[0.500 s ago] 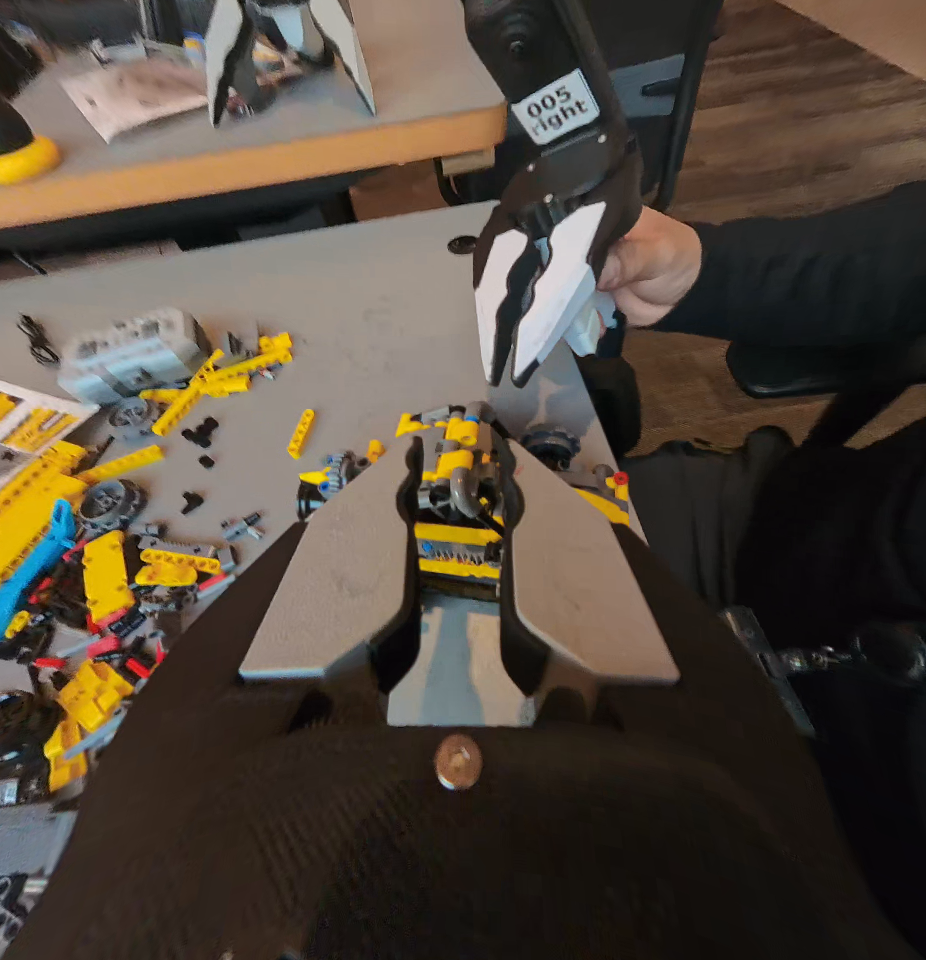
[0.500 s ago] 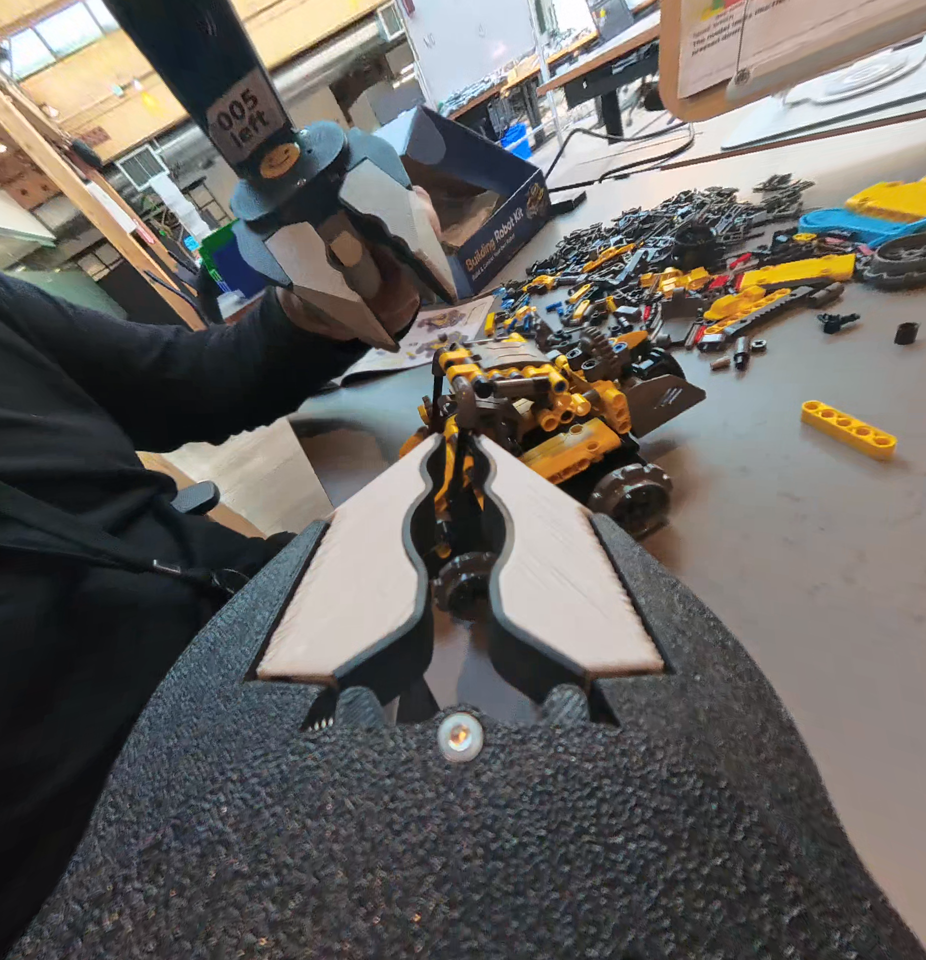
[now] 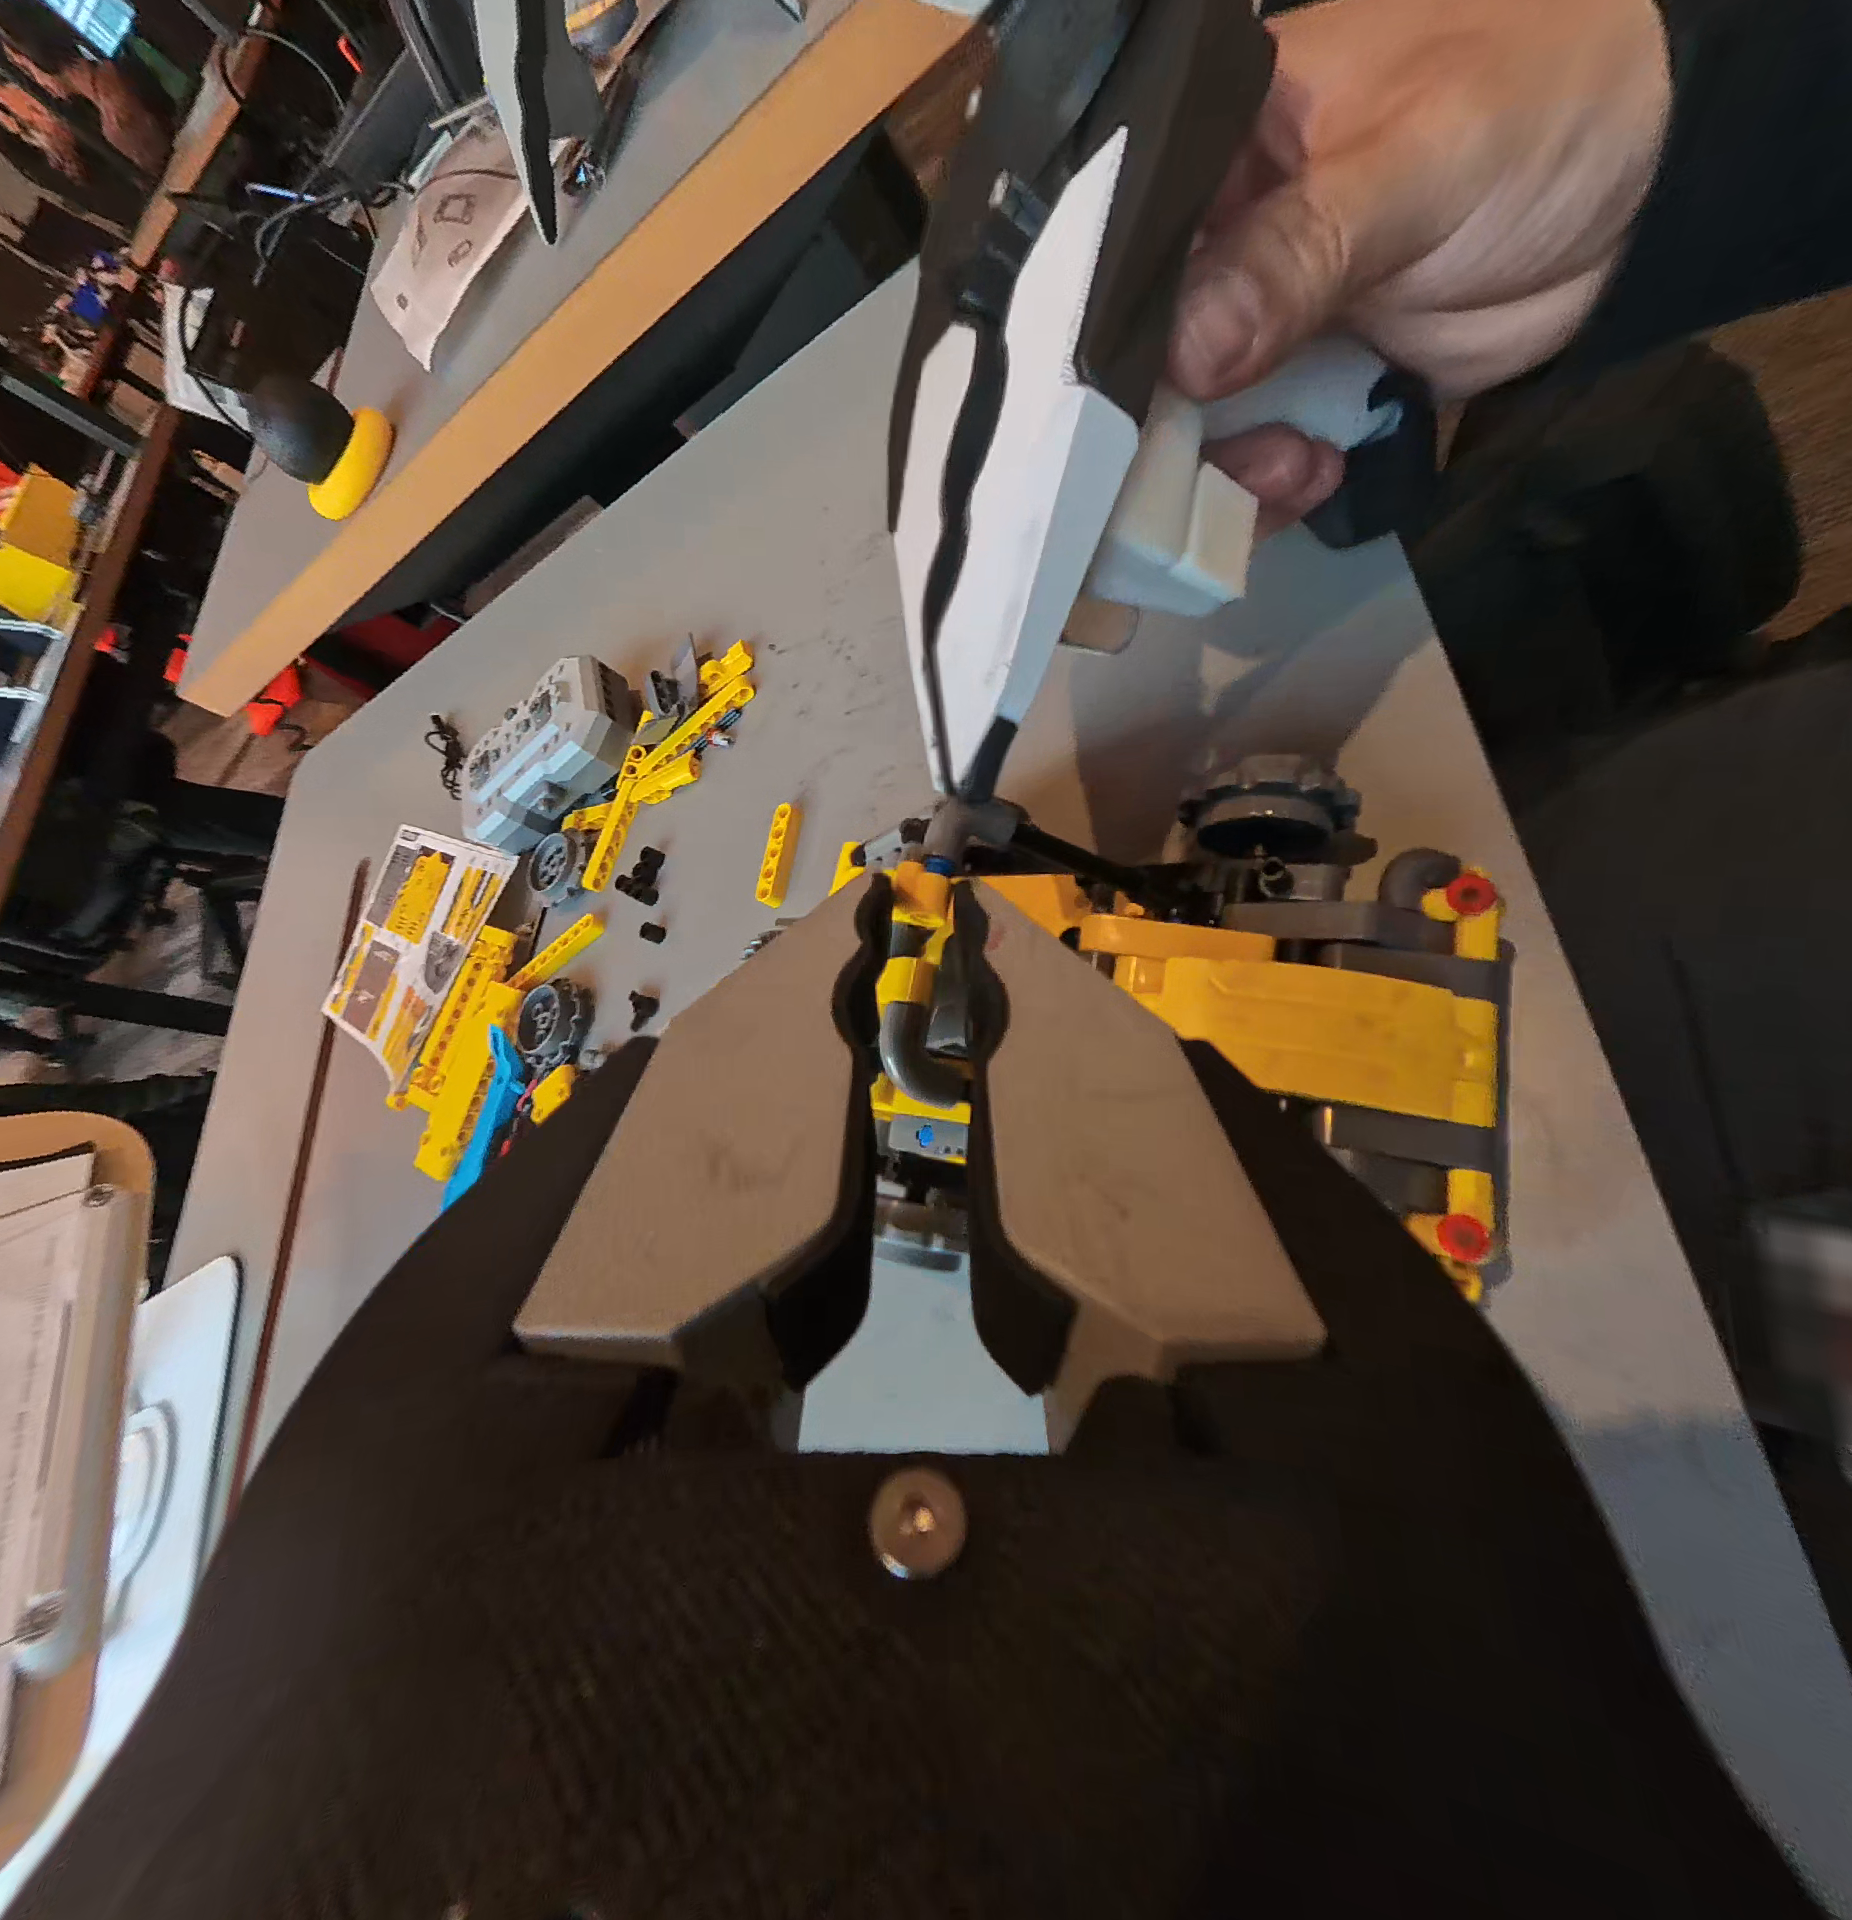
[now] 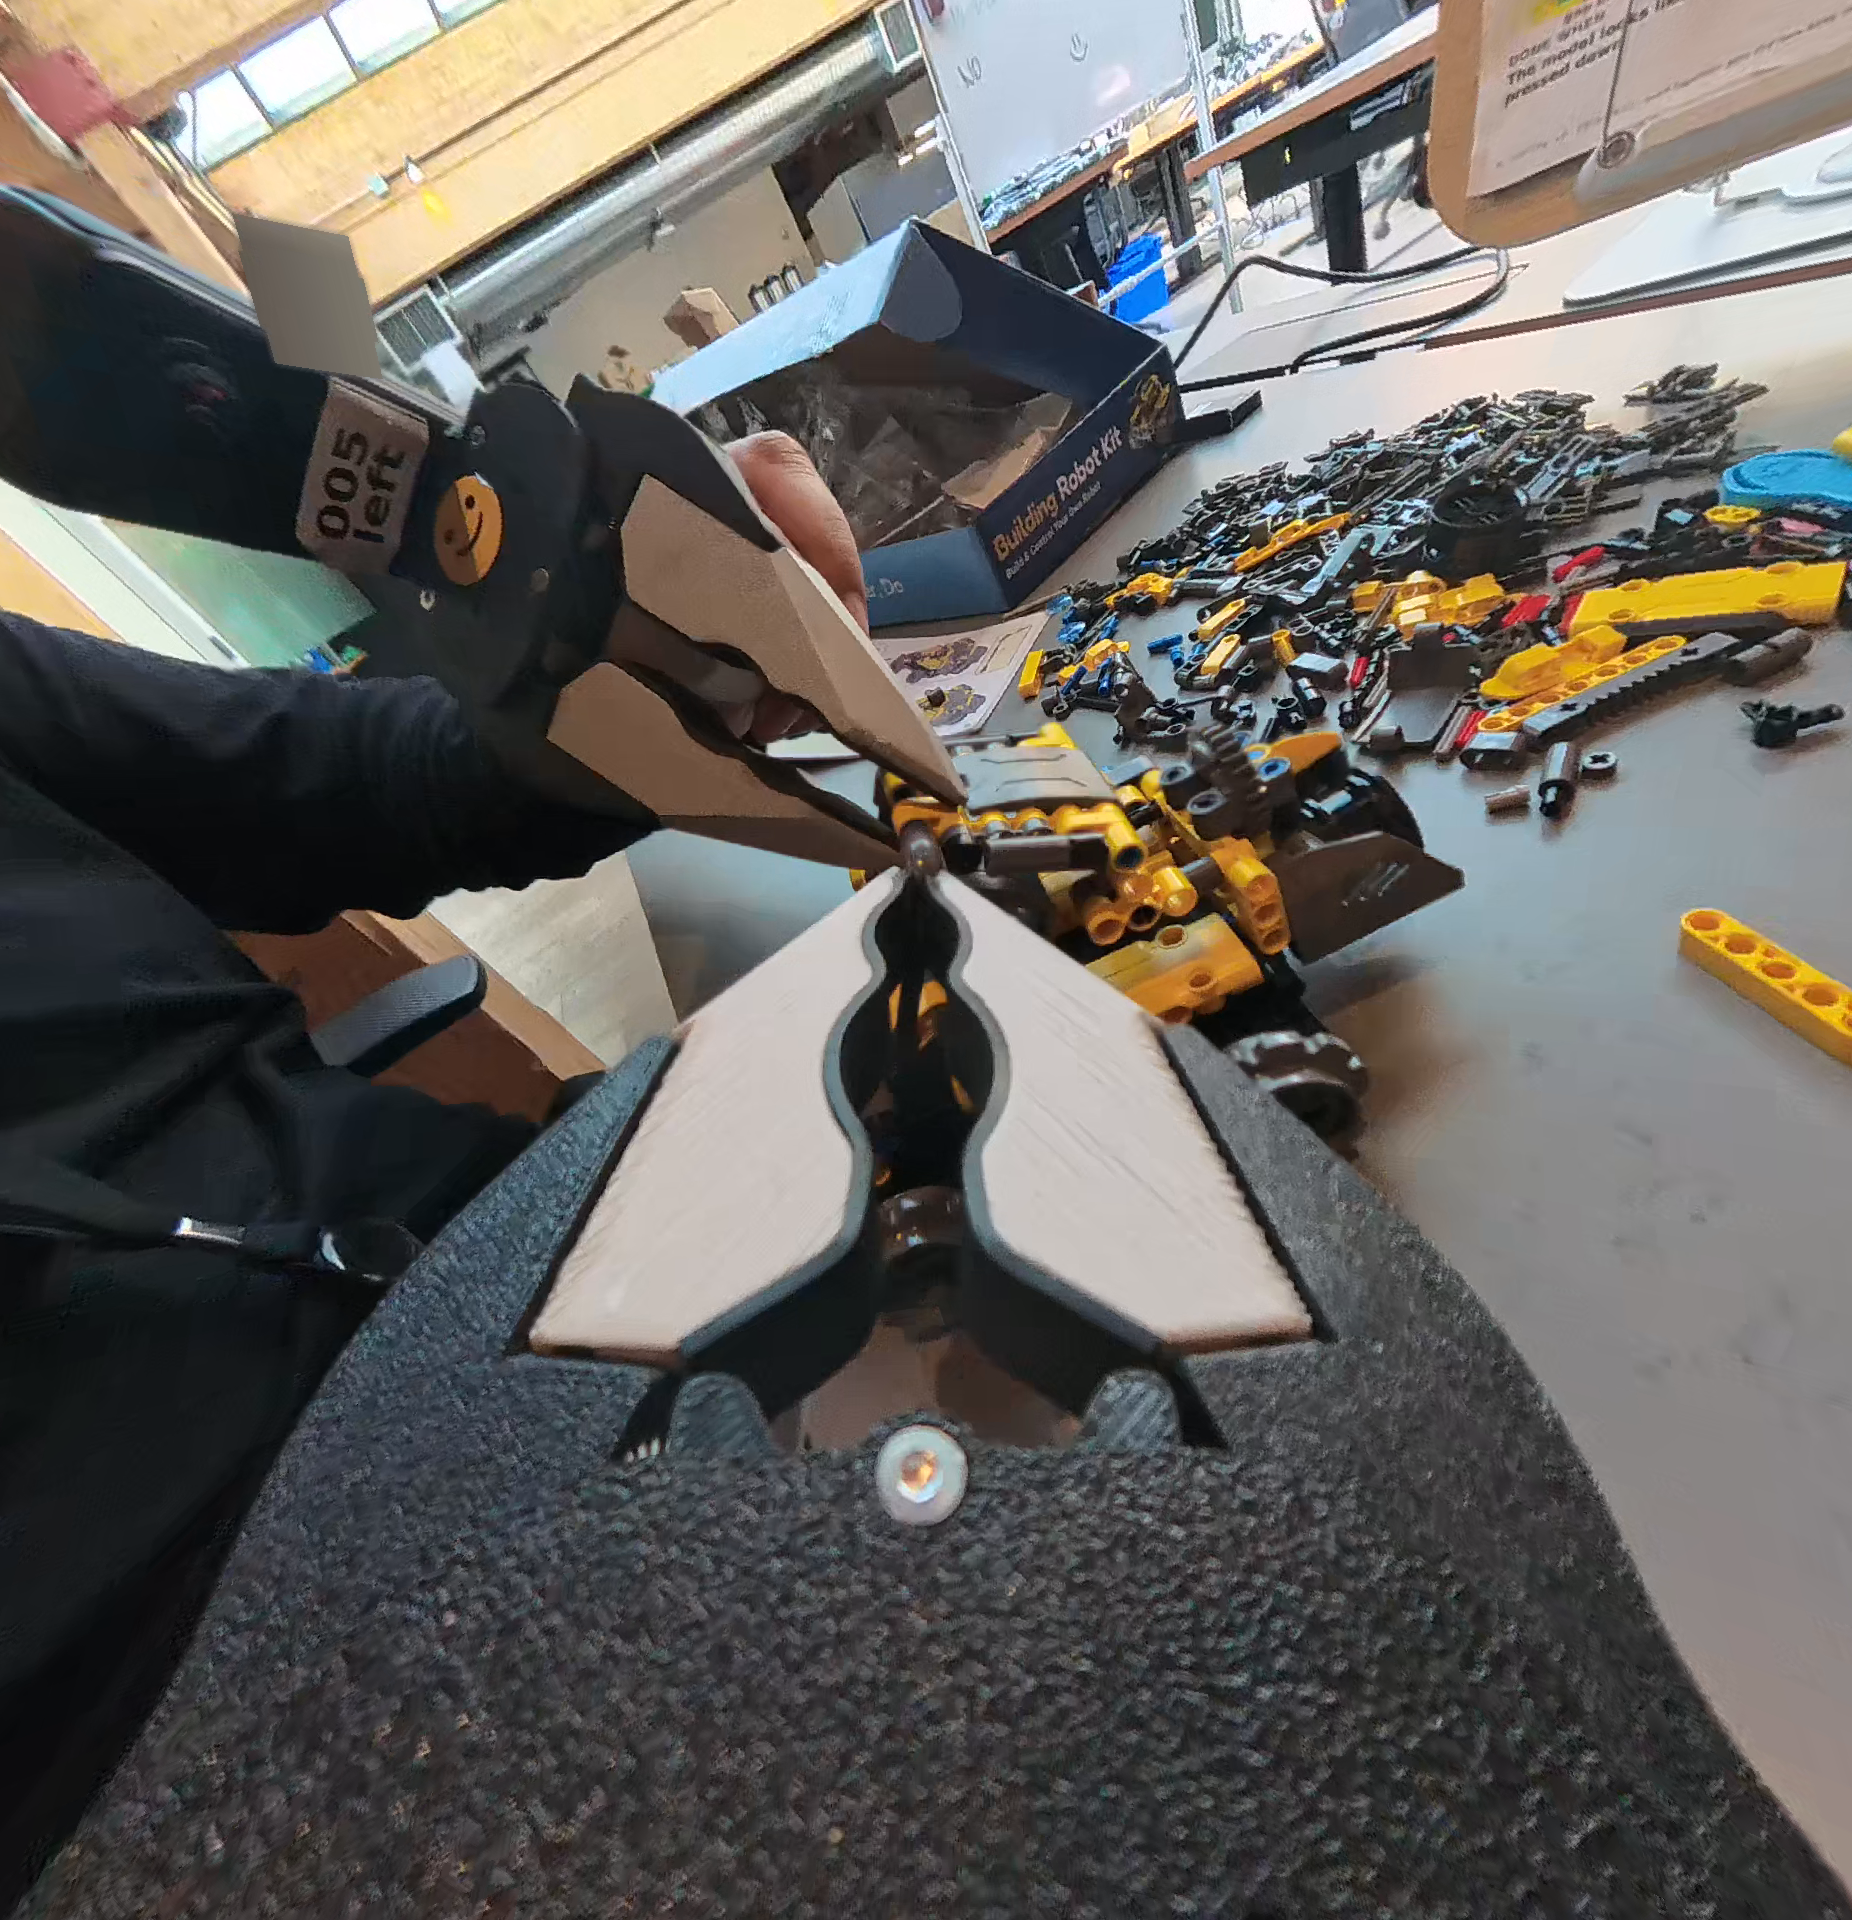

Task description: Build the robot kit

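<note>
Your left tool (image 3: 920,896) is sitting right on top of the yellow toy vehicle (image 3: 1306,1013), pinching a narrow yellow-and-grey bit near its upper frame, with the fingers nearly pressed together around it. Your right tool (image 4: 917,871) is coming in from the other side, and its tips are squeezing a small dark grey peg (image 4: 920,854) that's sticking out of the vehicle's top edge. In the left wrist view you're seeing that same right tool (image 3: 969,769) pointing down with its white fingers (image 3: 1015,540) closed on a grey tube end, your hand (image 3: 1421,197) wrapped around its handle.

The vehicle is resting on the grey table (image 4: 1628,1195), close to the edge nearest you, with its grey scoop (image 4: 1369,883) facing the pile of loose parts (image 4: 1473,582). A yellow beam with holes (image 4: 1784,982) is lying by itself just beside the vehicle. Farther back there's an open dark blue box (image 4: 1005,436) and an instruction sheet (image 4: 953,670) next to it. Over in the left wrist view, a grey block (image 3: 548,748) and a printed booklet (image 3: 413,935) are lying among more yellow pieces (image 3: 652,769), well apart from the vehicle.
</note>
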`<action>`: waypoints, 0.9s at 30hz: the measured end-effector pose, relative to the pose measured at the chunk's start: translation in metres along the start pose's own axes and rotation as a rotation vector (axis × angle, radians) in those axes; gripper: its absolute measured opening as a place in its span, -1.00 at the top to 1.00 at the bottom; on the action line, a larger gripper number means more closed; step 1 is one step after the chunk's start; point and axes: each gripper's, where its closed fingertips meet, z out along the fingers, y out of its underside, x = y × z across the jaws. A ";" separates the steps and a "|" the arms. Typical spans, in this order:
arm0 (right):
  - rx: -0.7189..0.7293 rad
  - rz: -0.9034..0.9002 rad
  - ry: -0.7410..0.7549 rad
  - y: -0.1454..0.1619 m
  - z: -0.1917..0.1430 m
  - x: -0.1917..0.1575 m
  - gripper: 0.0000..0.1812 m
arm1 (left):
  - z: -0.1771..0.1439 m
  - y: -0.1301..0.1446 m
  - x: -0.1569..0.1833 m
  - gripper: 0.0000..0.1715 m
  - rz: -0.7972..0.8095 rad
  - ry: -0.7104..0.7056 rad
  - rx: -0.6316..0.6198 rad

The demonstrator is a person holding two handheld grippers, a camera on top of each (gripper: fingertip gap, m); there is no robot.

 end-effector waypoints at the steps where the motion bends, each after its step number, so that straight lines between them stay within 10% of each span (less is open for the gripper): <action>1: -0.004 -0.026 0.009 -0.001 0.000 0.000 0.99 | -0.001 0.000 0.000 0.89 0.023 -0.013 -0.008; 27: -0.094 -0.158 0.049 0.006 -0.002 0.007 1.00 | 0.001 0.002 -0.003 0.92 0.216 -0.150 -0.042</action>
